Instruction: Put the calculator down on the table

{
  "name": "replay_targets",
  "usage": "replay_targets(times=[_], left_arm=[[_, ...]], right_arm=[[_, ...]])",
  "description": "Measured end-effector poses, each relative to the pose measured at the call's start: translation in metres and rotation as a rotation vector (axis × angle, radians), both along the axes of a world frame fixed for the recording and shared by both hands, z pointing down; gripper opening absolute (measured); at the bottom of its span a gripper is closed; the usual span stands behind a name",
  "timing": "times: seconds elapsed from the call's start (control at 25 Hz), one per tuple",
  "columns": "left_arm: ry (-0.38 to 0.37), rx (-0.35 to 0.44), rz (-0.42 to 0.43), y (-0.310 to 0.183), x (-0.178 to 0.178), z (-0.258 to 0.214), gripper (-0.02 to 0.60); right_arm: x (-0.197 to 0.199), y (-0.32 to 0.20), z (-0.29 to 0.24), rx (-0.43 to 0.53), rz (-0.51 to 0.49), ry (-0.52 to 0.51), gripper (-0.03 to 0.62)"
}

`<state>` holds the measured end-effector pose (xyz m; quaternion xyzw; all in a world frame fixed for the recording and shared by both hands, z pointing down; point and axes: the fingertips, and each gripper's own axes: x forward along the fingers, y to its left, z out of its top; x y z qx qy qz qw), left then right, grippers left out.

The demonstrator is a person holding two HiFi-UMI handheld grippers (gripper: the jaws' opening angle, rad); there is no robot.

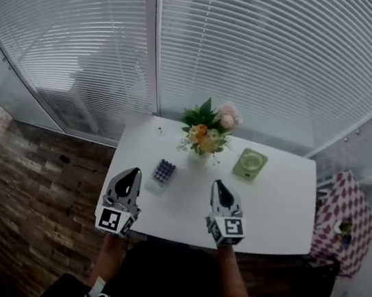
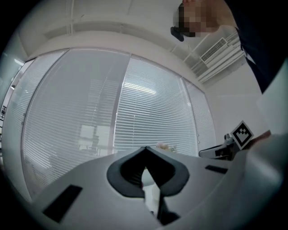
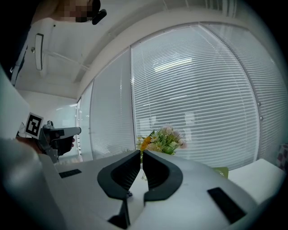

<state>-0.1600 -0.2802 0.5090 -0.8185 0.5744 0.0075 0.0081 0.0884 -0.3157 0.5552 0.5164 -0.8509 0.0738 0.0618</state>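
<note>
The left gripper (image 1: 132,173) is held level over the near edge of the table (image 1: 280,214), its jaws pressed together on nothing. Just right of its tip the calculator (image 1: 162,173) lies flat on the table (keys up). The right gripper (image 1: 218,184) tips slightly down toward the flowers (image 1: 206,135), its jaws also closed and empty.
</note>
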Motion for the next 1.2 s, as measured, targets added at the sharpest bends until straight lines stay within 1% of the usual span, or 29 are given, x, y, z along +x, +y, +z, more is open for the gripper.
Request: replay_targets(times=[0.12, 0.2, 0.36, 0.48, 0.56, 0.68, 0.88, 0.92, 1.0, 1.08, 1.2], left_arm=[[-0.033, 0.065, 0.033, 0.005, 0.01, -0.017, 0.008], [-0.022, 0.079, 0.028, 0.006, 0.01, -0.023, 0.008], [-0.024, 0.07, 0.017, 0.008, 0.005, -0.021, 0.008], [0.013, 0.077, 0.032, 0.009, 0.004, -0.018, 0.008], [0.026, 0.079, 0.025, 0.009, 0.001, -0.016, 0.008], [0.025, 0.059, 0.021, 0.01, 0.0, -0.013, 0.008], [0.051, 0.031, 0.03, 0.012, -0.002, -0.003, 0.008], [0.058, 0.025, 0.027, 0.012, -0.002, -0.002, 0.008], [0.048, 0.014, 0.008, 0.012, -0.004, -0.004, 0.008], [0.036, 0.034, -0.018, 0.013, -0.009, -0.007, 0.008], [0.062, 0.057, -0.034, 0.015, -0.014, -0.006, 0.008]], right_arm=[[-0.003, 0.002, 0.005, -0.003, -0.018, 0.021, 0.008], [-0.005, 0.005, 0.008, 0.003, -0.037, 0.062, 0.008], [-0.013, 0.013, 0.007, 0.023, -0.076, 0.1, 0.006], [-0.018, 0.014, 0.004, 0.025, -0.096, 0.117, 0.006], [-0.021, 0.014, 0.001, 0.035, -0.106, 0.127, 0.006], [-0.022, 0.014, -0.002, 0.044, -0.107, 0.13, 0.006], [-0.021, 0.018, -0.006, 0.038, -0.109, 0.136, 0.006], [-0.021, 0.018, -0.006, 0.038, -0.11, 0.136, 0.006], [-0.021, 0.018, -0.007, 0.041, -0.11, 0.138, 0.006], [-0.021, 0.019, -0.008, 0.039, -0.108, 0.138, 0.006], [-0.021, 0.021, -0.006, 0.023, -0.107, 0.145, 0.006]])
